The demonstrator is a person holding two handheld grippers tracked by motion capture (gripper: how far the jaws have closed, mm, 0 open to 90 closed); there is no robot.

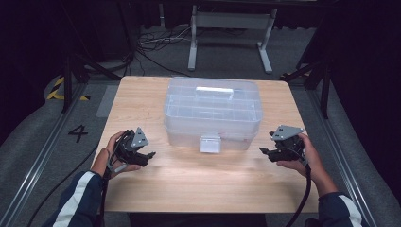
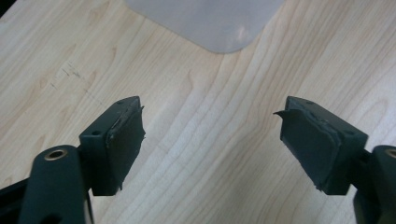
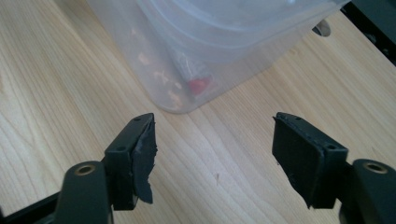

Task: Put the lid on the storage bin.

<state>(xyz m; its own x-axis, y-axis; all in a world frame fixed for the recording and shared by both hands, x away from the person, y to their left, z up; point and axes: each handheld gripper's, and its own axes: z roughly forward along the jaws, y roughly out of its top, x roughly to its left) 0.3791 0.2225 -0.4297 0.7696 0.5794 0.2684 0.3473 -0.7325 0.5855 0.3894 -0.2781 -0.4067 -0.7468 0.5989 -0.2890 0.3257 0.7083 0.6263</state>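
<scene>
Sleeves come in first at the near edge of the bench [image 1: 189,189], dark with a pale stripe, each hand carrying a gripper low over the wood. On the left gripper [image 1: 142,155] the jaws stand apart with nothing between them, and in its own view only bare wood lies between the pads [image 2: 122,140]; the right gripper [image 1: 270,152] is likewise spread and empty. Between and beyond them sits the clear plastic box [image 1: 213,113] — lid on, white handle [image 1: 215,89] on top, latch [image 1: 210,143] at the middle of its near face. Its long axis runs left to right across the bench, so each gripper faces one near corner, the box lying ahead and inward of both. Neither touches it; they look about equally near, the latch roughly midway. I'd judge the next move turns on that latch or on the two ends. Something small and red [image 3: 200,85] shows dimly through the wall. Pale, bare wood under it all — then grey floor, loose cables [image 1: 151,42] and a white frame [image 1: 231,28] against the dark.
</scene>
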